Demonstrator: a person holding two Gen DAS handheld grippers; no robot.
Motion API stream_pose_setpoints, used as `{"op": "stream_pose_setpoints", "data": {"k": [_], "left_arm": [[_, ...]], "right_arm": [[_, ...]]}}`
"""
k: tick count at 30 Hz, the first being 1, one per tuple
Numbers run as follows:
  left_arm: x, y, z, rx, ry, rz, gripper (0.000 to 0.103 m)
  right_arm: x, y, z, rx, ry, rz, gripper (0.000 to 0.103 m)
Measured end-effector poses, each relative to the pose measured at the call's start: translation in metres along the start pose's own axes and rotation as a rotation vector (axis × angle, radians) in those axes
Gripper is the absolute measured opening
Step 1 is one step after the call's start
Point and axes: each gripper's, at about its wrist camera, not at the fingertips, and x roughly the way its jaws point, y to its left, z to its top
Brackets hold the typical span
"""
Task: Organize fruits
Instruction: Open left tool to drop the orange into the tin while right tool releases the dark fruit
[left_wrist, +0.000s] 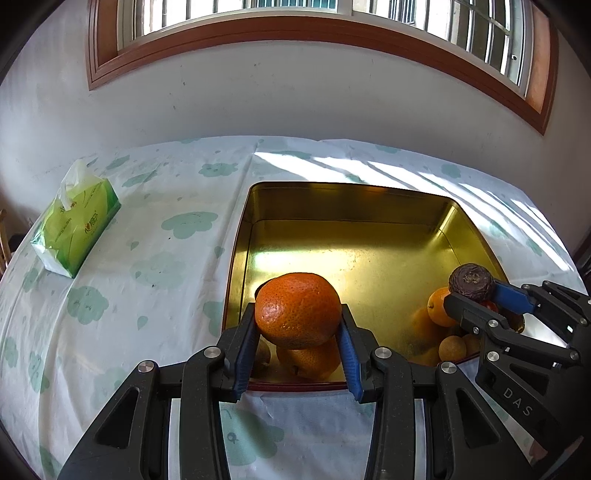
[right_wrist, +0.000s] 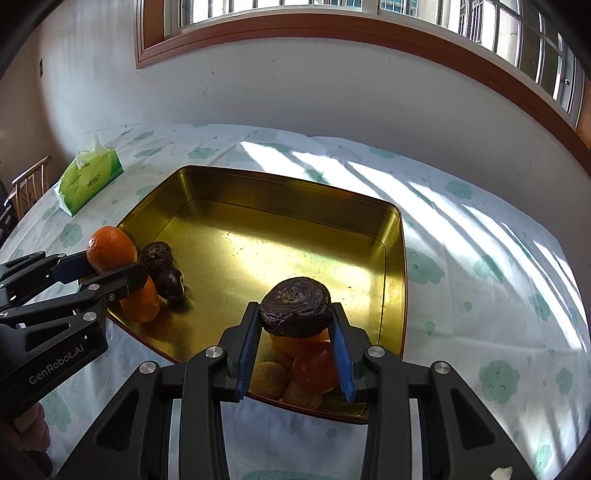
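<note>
A gold metal tray lies on the table. My left gripper is shut on an orange, held above the tray's near left corner. My right gripper is shut on a dark wrinkled passion fruit above the tray's near right corner. Under the left gripper lie another orange and two dark fruits. Under the right gripper lie an orange, a red tomato and small brown fruits.
A green tissue pack lies at the table's far left. The tablecloth is white with green clouds. A wall and window stand behind the table. A wooden chair stands past the left edge.
</note>
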Motion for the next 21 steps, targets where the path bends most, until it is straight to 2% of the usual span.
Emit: {"op": "stream_pose_setpoints", "data": {"k": [21], "left_arm": [[0.026, -0.005, 0.007, 0.020, 0.020, 0.033, 0.042]], "right_arm": [[0.012, -0.014, 0.004, 0.060, 0.013, 0.027, 0.035]]}}
